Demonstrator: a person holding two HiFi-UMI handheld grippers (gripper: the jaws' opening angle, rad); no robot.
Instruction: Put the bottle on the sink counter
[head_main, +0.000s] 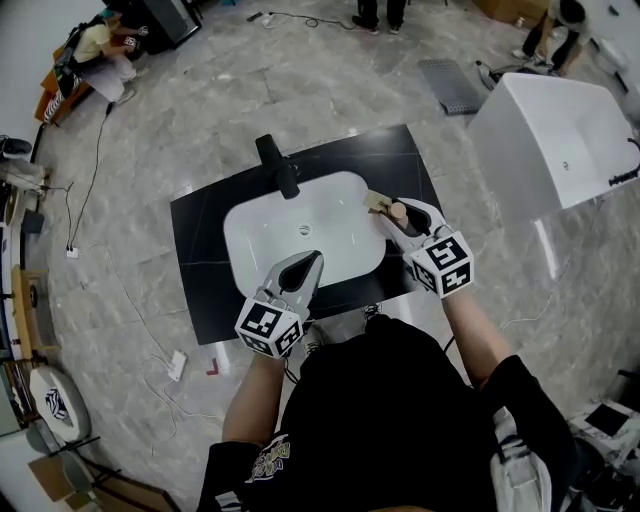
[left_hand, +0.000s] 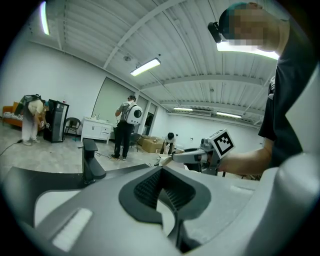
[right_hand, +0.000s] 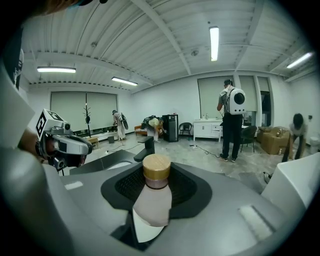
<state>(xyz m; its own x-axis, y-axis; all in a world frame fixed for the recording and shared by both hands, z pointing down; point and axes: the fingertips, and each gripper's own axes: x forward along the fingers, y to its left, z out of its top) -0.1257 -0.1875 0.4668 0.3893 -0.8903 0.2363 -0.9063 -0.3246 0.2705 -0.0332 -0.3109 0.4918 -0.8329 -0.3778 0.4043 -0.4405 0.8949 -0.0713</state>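
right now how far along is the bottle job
Done: the bottle is picked up, clamped in the right gripper. In hand: it hangs over the right edge of the basin. Left: set it on the black sink counter and let go. The left gripper is shut and empty.

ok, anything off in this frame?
Nothing stands out. The bottle is capped and intact, clamped in the right gripper at the sink basin's right edge; no spill shows on the black counter.

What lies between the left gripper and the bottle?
Head view: the white sink basin lies between the left gripper and the bottle in the right gripper.
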